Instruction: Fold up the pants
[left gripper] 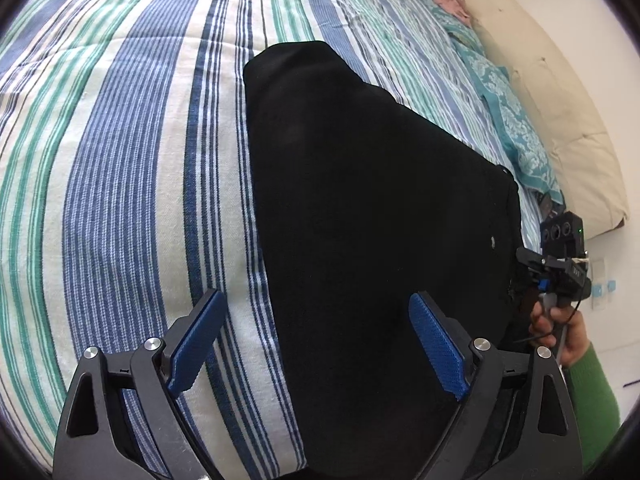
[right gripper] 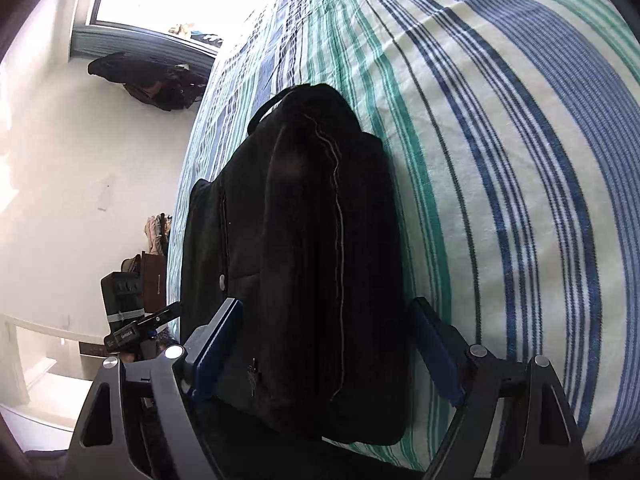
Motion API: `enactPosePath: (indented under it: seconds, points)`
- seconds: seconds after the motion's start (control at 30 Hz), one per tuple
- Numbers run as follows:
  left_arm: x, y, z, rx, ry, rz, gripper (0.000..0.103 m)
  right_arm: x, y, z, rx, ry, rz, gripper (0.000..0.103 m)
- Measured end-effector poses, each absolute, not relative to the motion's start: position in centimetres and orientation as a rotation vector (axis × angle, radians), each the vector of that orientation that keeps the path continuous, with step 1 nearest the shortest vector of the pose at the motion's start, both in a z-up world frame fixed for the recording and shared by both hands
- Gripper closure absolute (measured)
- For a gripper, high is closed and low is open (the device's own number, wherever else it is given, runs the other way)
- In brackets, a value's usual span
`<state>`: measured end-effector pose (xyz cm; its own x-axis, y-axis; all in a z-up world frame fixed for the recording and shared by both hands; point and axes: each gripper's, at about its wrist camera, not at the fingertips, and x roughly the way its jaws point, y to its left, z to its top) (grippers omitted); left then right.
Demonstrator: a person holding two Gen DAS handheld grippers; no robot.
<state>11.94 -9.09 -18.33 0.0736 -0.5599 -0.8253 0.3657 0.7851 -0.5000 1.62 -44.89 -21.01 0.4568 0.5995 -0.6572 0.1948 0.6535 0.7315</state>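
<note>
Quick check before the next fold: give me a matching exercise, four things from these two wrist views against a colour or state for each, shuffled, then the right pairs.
Things:
1. pants
2. bedsheet
3. sleeve
4. left hand-held gripper

Colour or state:
A. green
B. open, nothing pressed between the pads
C. black, lying folded on the bed
D. cream with blue and green stripes

Pairs: 1-C, 2-D, 3-A, 4-B
</note>
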Motion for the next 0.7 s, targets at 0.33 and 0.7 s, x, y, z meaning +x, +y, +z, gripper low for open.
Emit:
enactPosePath:
  seconds: [0.33, 0.7]
  points:
    - [11.4, -11.1, -15.0, -0.130, 1.229, -0.704, 0.083, 2.1, -41.6, -19.1, 0.769, 1.059, 0.361, 0.061]
    - [22.2, -7.3, -5.8, -0.128, 1.019, -0.634, 0.083, 13.6, -36.6, -9.6, 0.645, 0.857, 0.438, 0.064]
